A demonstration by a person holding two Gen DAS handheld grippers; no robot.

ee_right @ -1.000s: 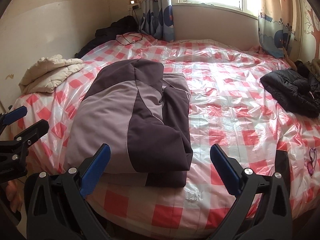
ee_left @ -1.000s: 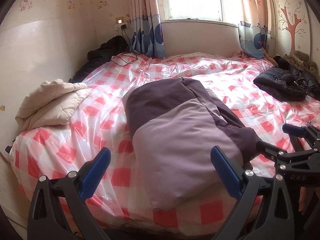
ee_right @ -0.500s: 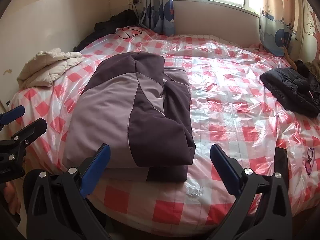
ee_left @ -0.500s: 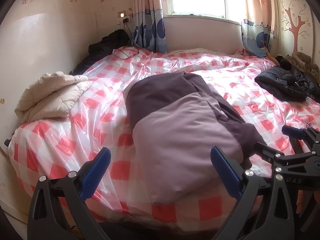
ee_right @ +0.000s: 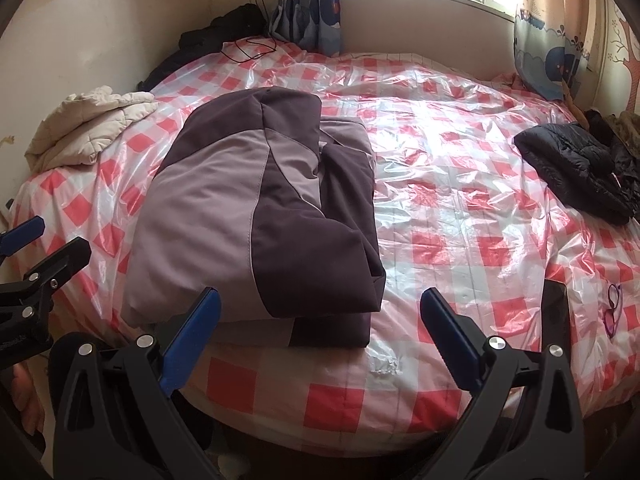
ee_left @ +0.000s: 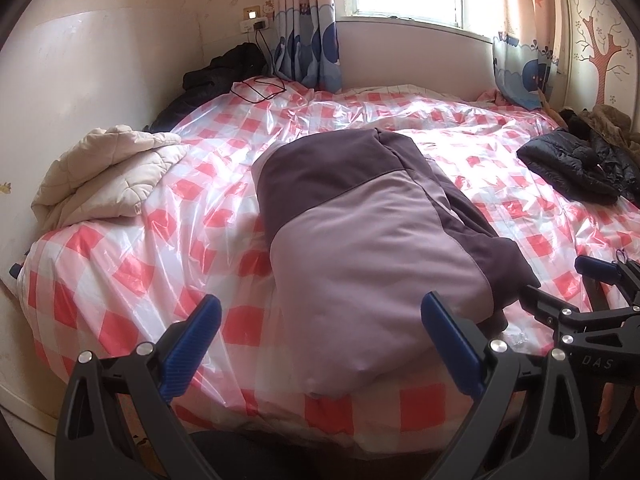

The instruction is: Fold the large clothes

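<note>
Left wrist view: a bed covered by a shiny red-and-white checked plastic sheet [ee_left: 208, 216] fills the frame. In the centre lies a two-tone purple jacket [ee_left: 368, 232], folded into a thick oblong bundle that runs from mid-frame down to the near edge of the bed. The left gripper [ee_left: 320, 336] sits at the bottom of the frame with its blue-padded jaws spread wide and nothing between them. The right gripper [ee_left: 560, 288] shows at the lower right edge, also spread apart and empty, just beside the jacket's dark sleeve. A cream quilted coat [ee_left: 108, 172] rests at the left, and a black puffer jacket [ee_left: 572, 168] at the right.

Right wrist view: the purple jacket [ee_right: 256, 216] occupies the left-centre of the frame, its layers stacked, the dark panel uppermost on the right. The right gripper [ee_right: 320, 336] at the bottom is wide open and holds nothing; the left gripper [ee_right: 48, 240] peeks in at the left edge, open.

The jacket looks padded, soft and fairly bulky, probably light for its size. Its smooth shell on glossy plastic seems likely to slide, so a hold on the thick folded near edge, through all layers, seems safest.
</note>
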